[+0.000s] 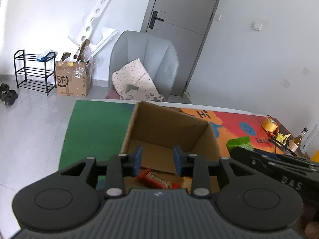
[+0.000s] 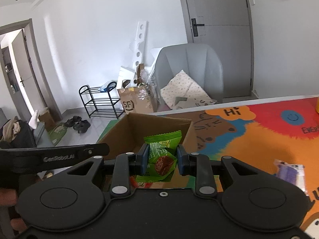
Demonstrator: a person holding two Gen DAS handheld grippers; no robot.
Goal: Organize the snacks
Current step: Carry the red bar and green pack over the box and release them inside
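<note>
- One red snack bar already lies at the bottom of the cardboard box, so I judge that the sorting is begun but not finished.
- One green snack packet is on its way: the right gripper has its jaws closed on it, and it hangs above the near edge of the box, at about 6 o'clock of the opening.
- One purple packet waits on the counter, at about 3 o'clock from the right gripper and well apart from the box. It is blurred, so I cannot read it.
- The left gripper holds nothing. Its jaws stand apart over the box, and the red bar lies below them, not between the pads.
- What is left, in my judgement: to put the green packet into the box, then to bring the purple packet.
- Count of snacks that show: three, namely one red, one green, one purple. A little red also shows under the green packet in the right wrist view; probably it is the same bar.
- Count of other things: one box on the counter, two grippers, one yellow tape roll at about 2 o'clock from the box.
- More small things stand at the far right edge of the counter, but they are too small to tell.
</note>
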